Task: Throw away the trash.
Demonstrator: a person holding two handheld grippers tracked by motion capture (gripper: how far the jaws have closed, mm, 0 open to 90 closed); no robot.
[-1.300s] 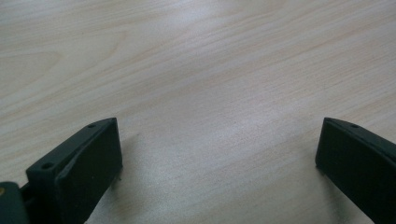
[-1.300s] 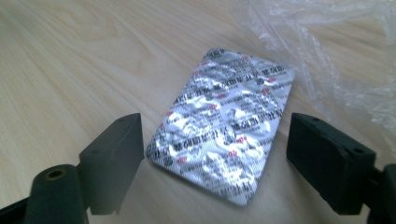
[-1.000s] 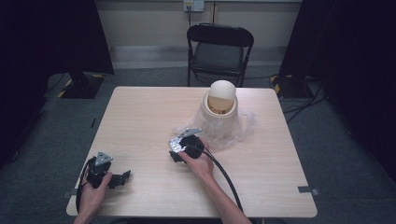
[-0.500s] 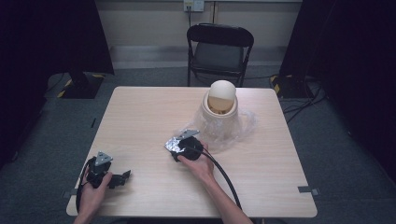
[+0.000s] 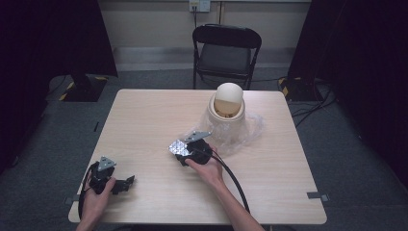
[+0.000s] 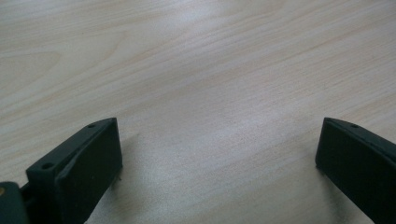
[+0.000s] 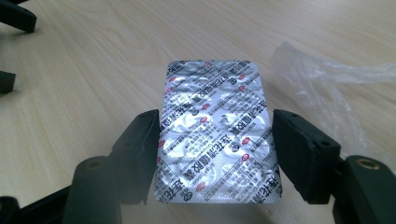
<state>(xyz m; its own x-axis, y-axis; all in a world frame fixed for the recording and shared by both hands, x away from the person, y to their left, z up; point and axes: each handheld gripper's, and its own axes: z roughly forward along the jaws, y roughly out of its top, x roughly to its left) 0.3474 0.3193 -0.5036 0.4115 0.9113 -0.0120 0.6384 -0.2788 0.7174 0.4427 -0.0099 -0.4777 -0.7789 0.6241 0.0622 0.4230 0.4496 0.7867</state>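
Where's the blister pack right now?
The foil blister pack sits between the right gripper's jaws near the table's middle in the high view, just left of the clear plastic bag.

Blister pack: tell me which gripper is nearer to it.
Right. The right gripper has the foil blister pack between its jaws, gripped by its side edges. The left gripper rests open near the table's near-left corner, well apart from it.
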